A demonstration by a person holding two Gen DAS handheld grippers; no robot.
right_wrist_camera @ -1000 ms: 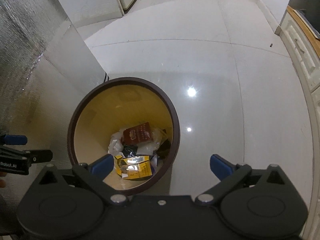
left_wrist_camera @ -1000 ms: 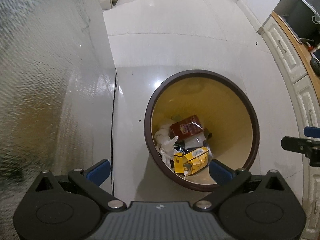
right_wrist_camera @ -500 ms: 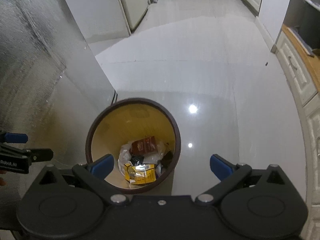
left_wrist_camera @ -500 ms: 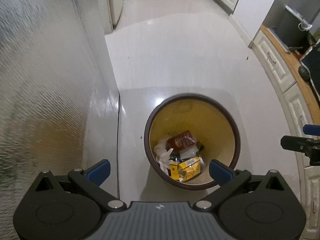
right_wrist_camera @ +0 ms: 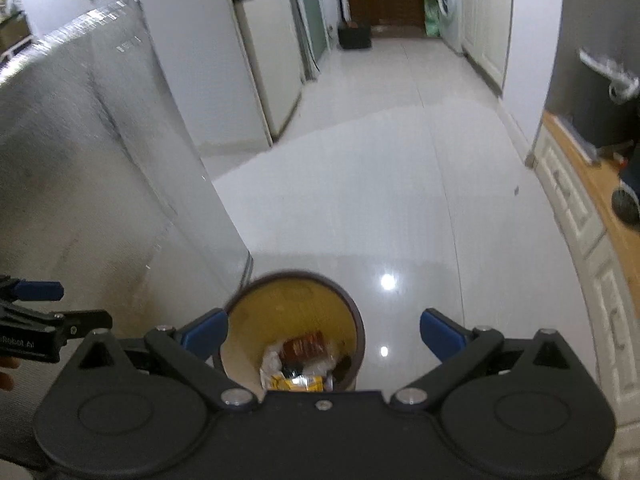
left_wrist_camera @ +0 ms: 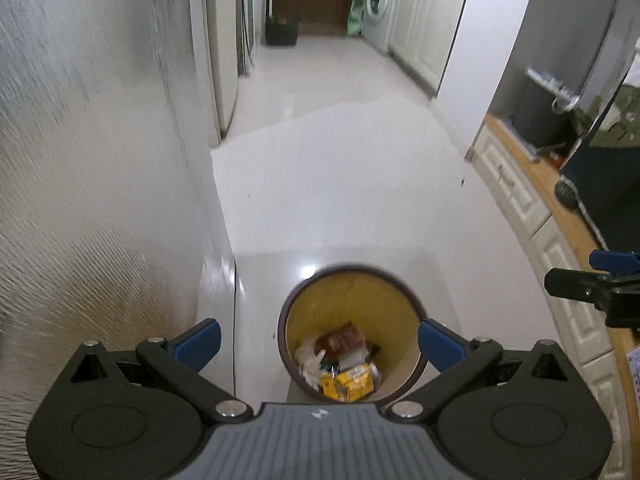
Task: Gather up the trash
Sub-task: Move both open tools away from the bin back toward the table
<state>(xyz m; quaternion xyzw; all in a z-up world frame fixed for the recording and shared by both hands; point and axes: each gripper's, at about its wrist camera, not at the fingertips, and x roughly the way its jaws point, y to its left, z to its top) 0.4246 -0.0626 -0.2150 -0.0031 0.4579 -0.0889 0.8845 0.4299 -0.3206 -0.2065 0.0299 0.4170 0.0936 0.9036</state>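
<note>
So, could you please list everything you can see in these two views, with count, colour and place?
bin: one, brown rim, yellow inside, on the floor below both grippers
yellow carton: one, yellow, in the bin, near side
red packet: one, dark red, in the bin, behind the carton
white wrapper: one, white, crumpled, in the bin, left side
silver panel: one, textured silver, left of the bin
fridge: one, white, beyond the panel
washing machine: one, white, far end of the corridor
black crate: one, black, on the floor at the far end
cabinets: a row, cream, along the right
left gripper: one, black with blue pads, open
right gripper: one, black with blue pads, open
</note>
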